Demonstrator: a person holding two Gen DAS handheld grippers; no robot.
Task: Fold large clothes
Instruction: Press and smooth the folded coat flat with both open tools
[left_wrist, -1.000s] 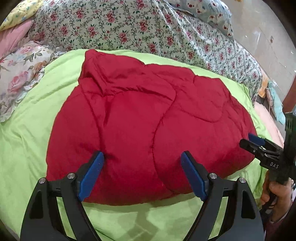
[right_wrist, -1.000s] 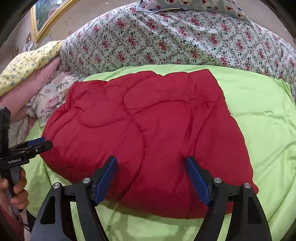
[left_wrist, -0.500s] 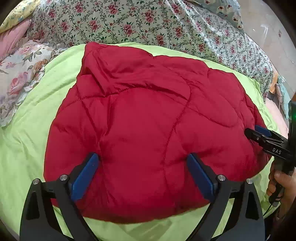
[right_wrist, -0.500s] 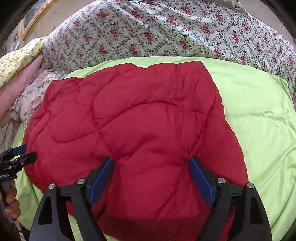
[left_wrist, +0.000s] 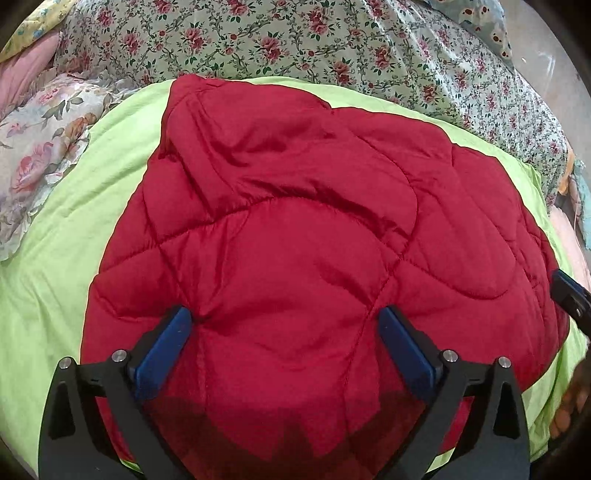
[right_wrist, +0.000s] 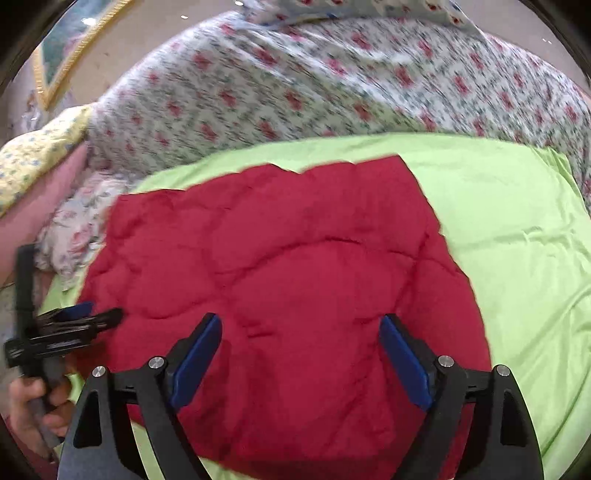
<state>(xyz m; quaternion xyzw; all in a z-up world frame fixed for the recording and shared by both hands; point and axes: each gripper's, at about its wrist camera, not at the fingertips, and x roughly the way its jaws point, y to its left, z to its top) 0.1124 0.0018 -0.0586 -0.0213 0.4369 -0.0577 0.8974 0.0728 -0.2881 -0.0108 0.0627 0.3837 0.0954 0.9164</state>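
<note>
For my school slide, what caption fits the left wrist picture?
Open left gripper over a puffy red quilted jacket lying on a lime-green bedsheet.

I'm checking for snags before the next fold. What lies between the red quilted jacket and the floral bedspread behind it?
Only a bare strip of green sheet separates the red jacket from the floral bedspread; both wrist views show it.
</note>
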